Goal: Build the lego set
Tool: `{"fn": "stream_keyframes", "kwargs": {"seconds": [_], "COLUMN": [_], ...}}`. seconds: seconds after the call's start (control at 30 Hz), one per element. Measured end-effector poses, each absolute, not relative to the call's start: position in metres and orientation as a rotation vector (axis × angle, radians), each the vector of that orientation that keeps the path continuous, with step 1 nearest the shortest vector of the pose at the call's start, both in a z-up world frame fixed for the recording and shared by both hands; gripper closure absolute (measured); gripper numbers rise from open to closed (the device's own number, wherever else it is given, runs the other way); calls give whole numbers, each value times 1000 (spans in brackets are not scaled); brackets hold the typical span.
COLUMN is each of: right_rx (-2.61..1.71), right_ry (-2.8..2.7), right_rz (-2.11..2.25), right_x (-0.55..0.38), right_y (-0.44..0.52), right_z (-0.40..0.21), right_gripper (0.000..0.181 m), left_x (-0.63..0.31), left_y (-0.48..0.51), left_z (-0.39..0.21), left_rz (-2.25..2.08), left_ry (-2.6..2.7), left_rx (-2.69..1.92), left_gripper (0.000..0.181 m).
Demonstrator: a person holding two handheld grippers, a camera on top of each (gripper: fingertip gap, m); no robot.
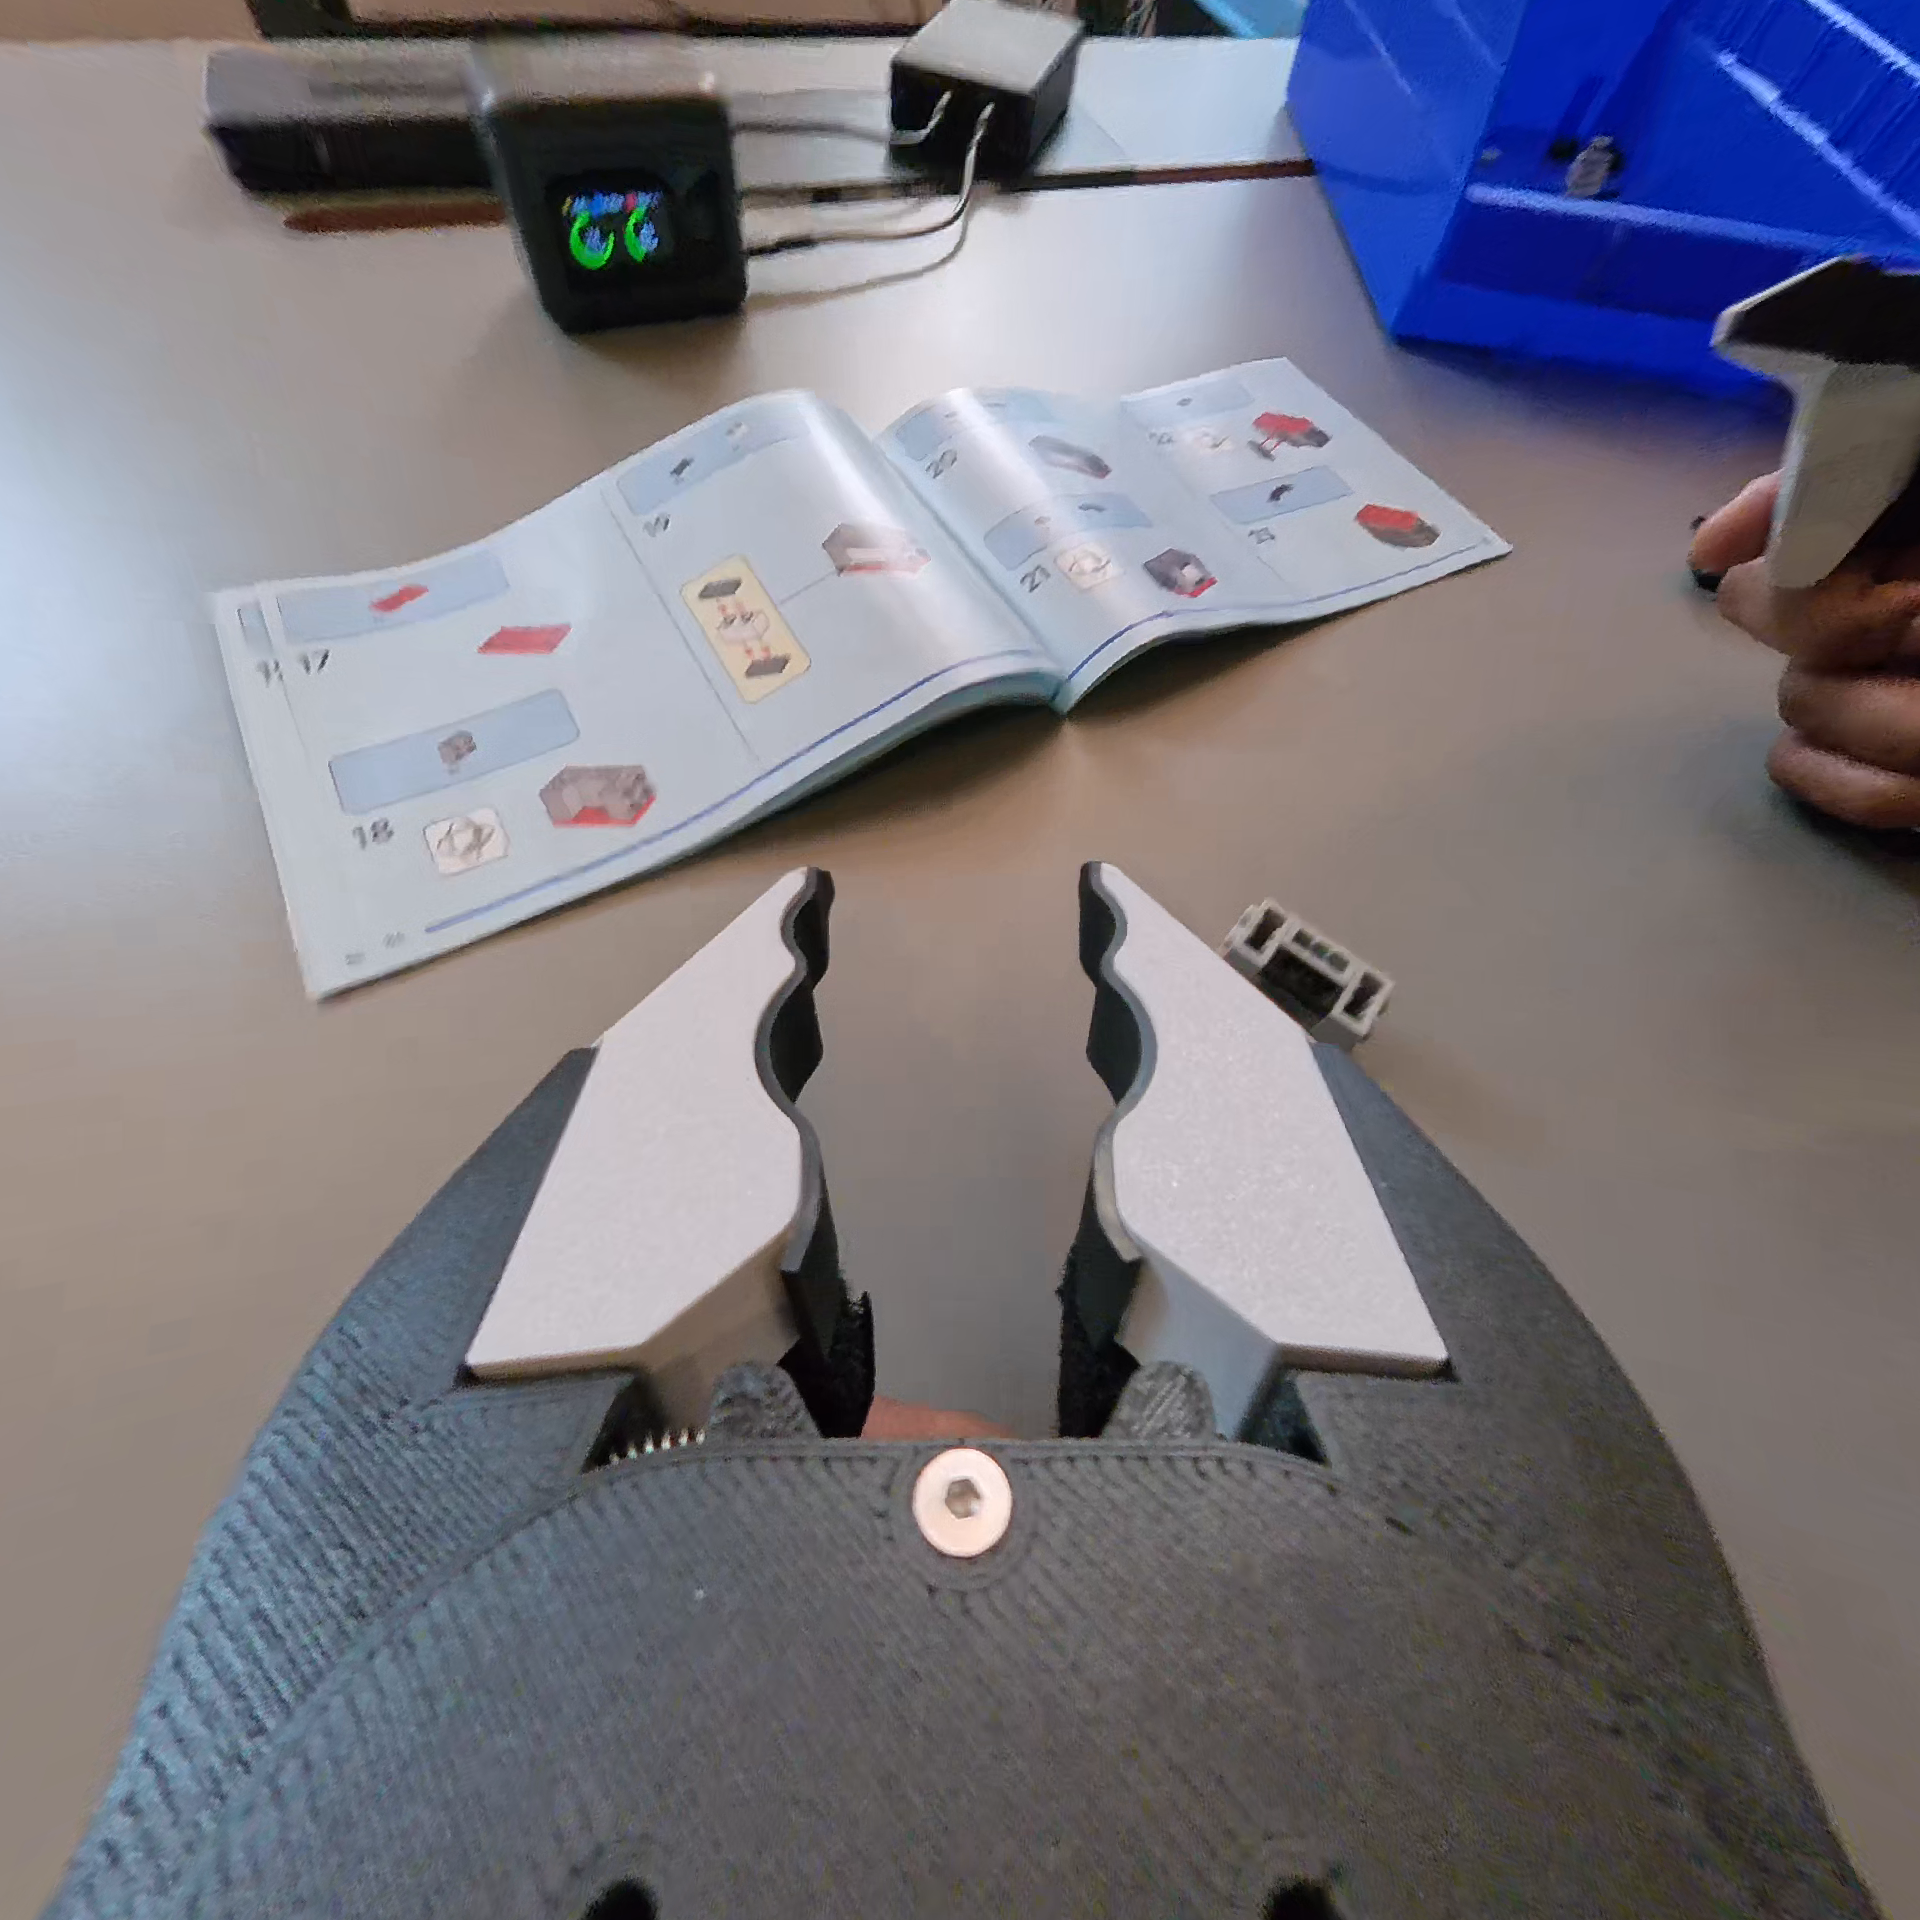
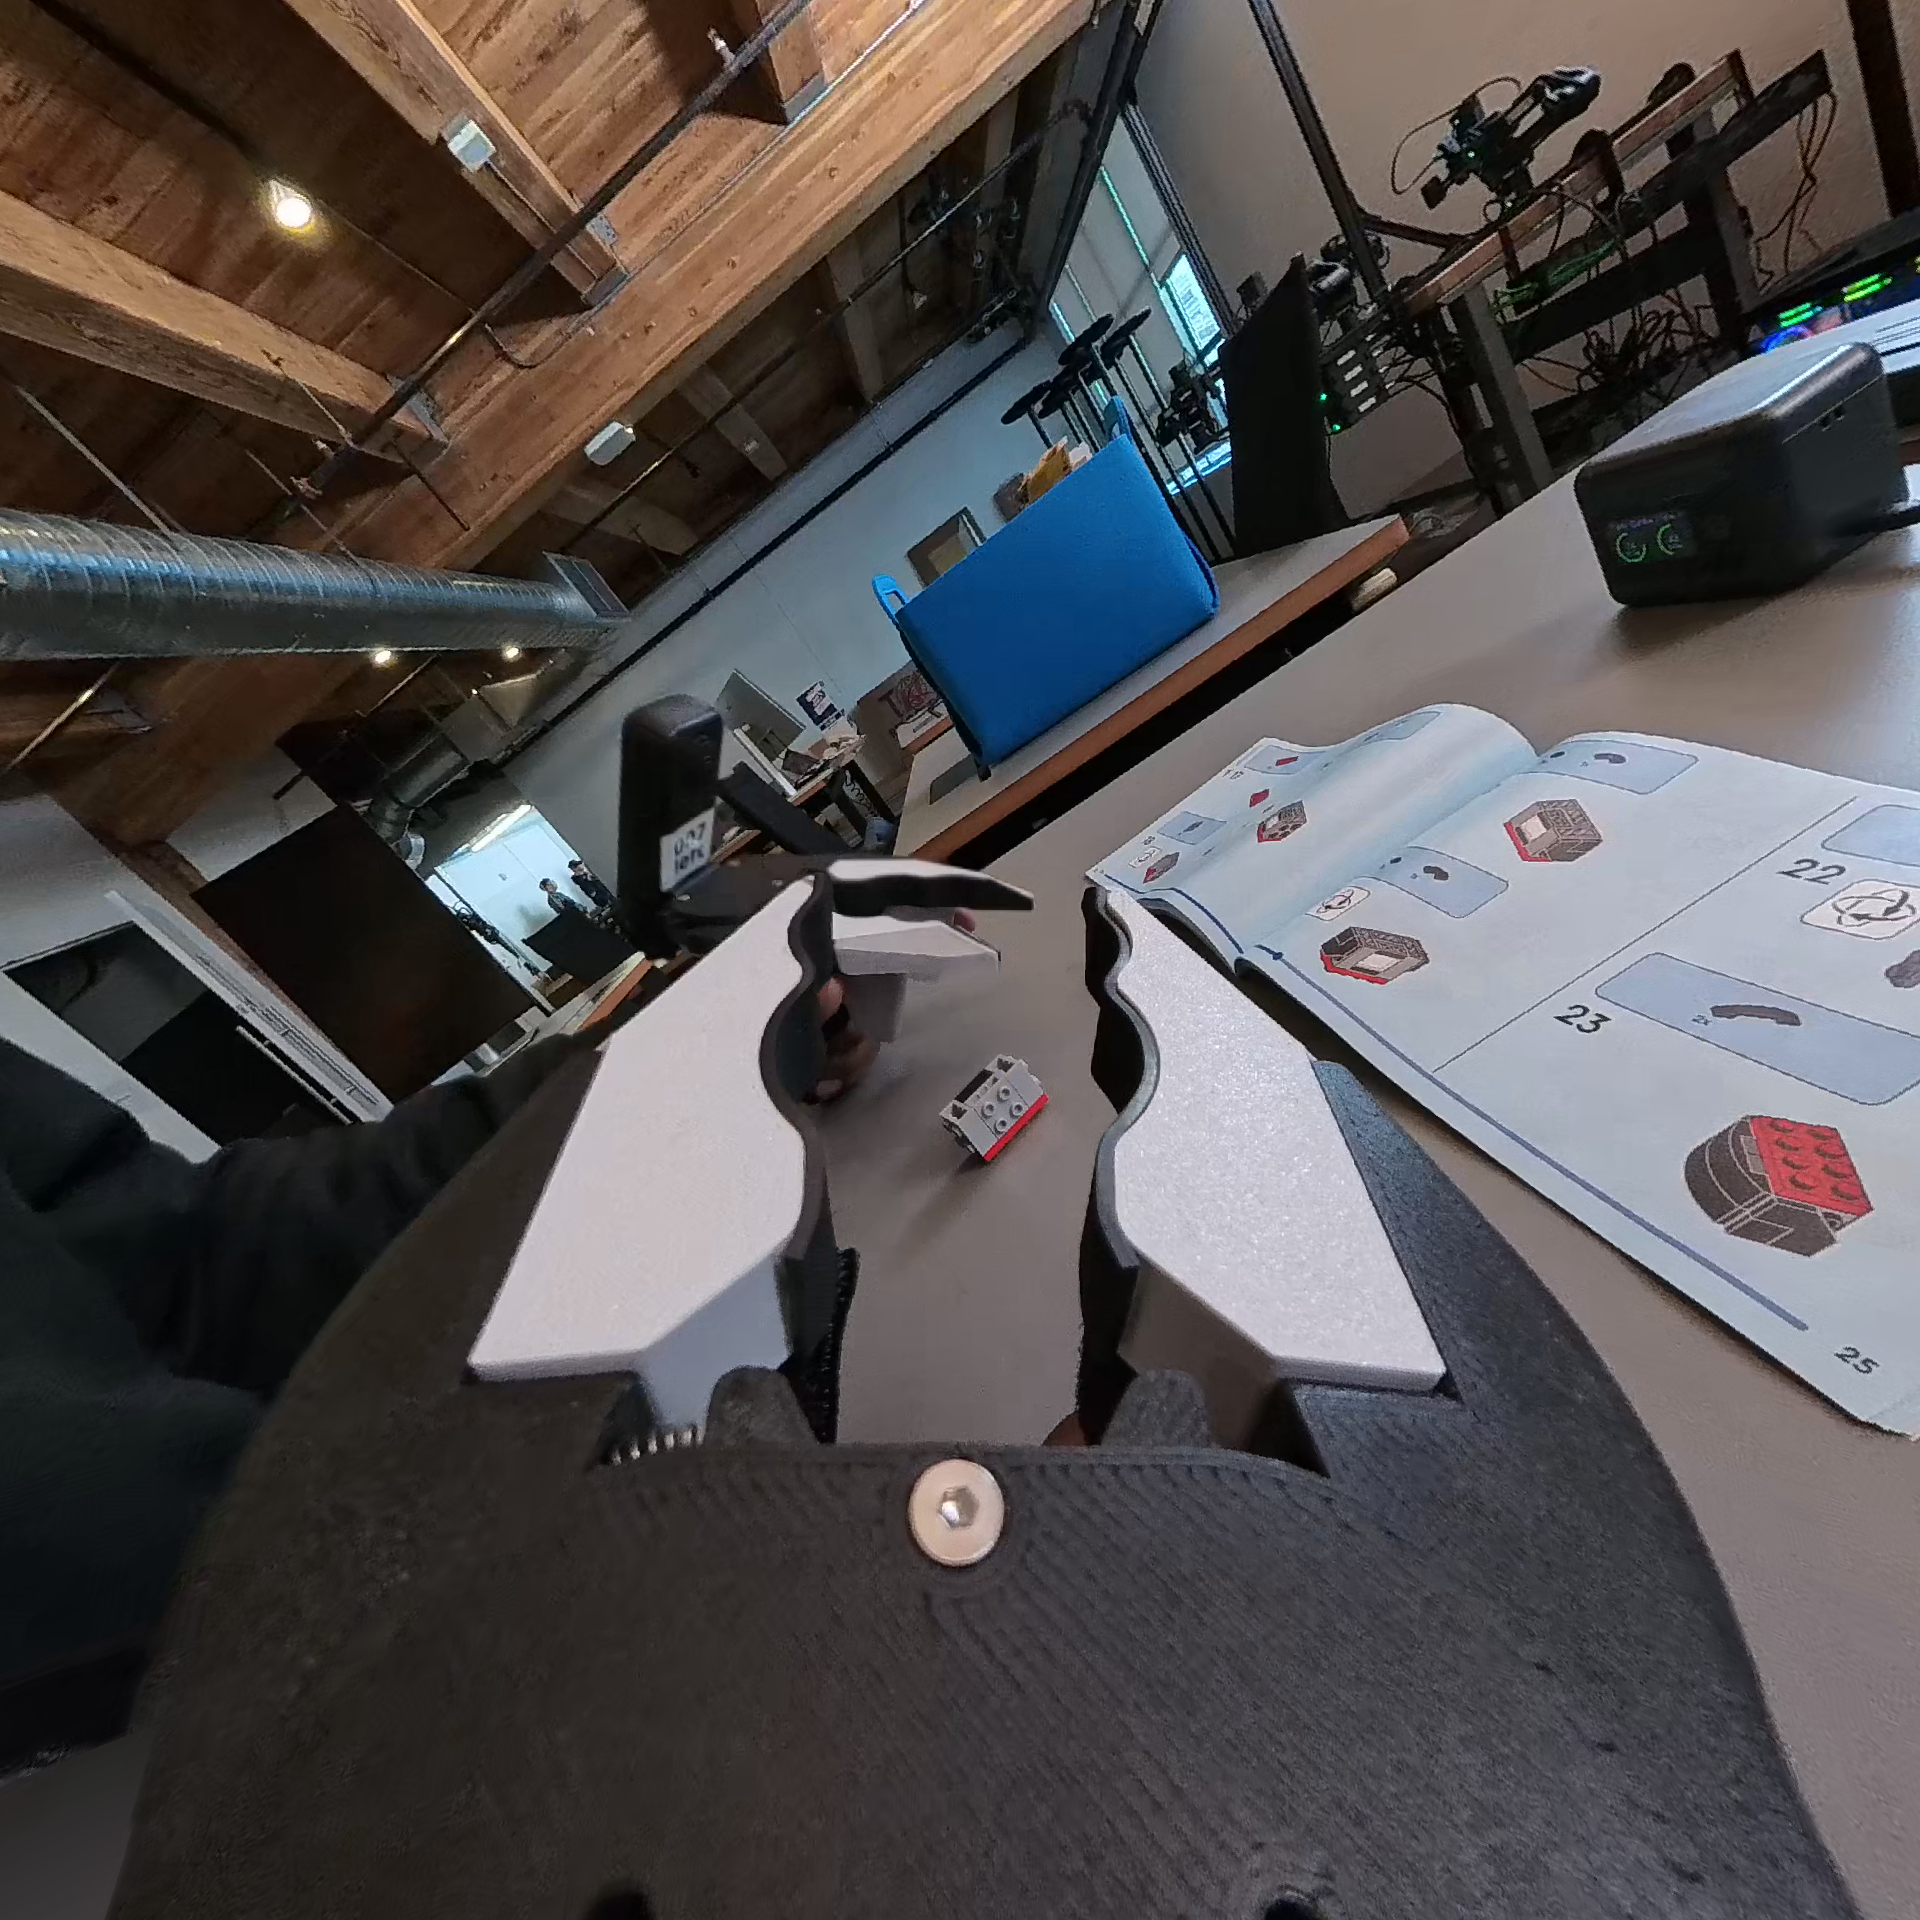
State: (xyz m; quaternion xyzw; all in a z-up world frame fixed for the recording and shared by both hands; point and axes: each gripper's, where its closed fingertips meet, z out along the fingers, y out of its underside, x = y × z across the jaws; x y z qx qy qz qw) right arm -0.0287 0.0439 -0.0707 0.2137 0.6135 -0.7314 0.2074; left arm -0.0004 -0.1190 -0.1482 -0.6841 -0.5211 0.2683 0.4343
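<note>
We work on a broad grey-brown desk (image 1: 312, 416) in an open workshop with timber ceiling beams, a metal duct and equipment racks behind. A blue bin (image 1: 1579, 177) stands well beyond our left fingers, to their right, and the open instruction booklet (image 1: 831, 623) lies flat just ahead of them, with a small black box with a lit screen (image 1: 618, 213) farther off. Our left gripper (image 1: 956, 914) has its fingers spread apart and holds nothing; our right gripper (image 2: 951, 925) is likewise parted and empty. The lego assembly (image 2: 992, 1120), a little grey block with a red base, lies tipped on the desk in line with the gap of the right fingers, ahead of them, and just beside the outer edge of the left gripper's right-hand finger. We judge it light, stiff and smooth-sided, apt to skid or pop apart if pinched on loose bricks, so we would take it across its two flat grey sides, low near the base
</note>
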Motion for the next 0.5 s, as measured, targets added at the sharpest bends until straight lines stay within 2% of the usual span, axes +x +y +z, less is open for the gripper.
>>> {"fn": "stream_keyframes", "kwargs": {"seconds": [0.1, 0.33, 0.5], "right_rx": [591, 572, 559], "right_ry": [1712, 1724, 1735], "right_rz": [-2039, -2039, -2035], "right_x": [-28, -25, -24], "right_y": [44, 43, 42], "right_z": [-71, -70, -71], "right_gripper": [133, 133, 133], "left_x": [-16, -78, -131], "left_y": [-92, 6, 96], "left_z": [-127, -38, -15], "left_rz": [695, 705, 668], "left_ry": [-1158, -700, -439], "left_rx": [-1799, -1940, -2103], "left_gripper": [132, 131, 131]}}
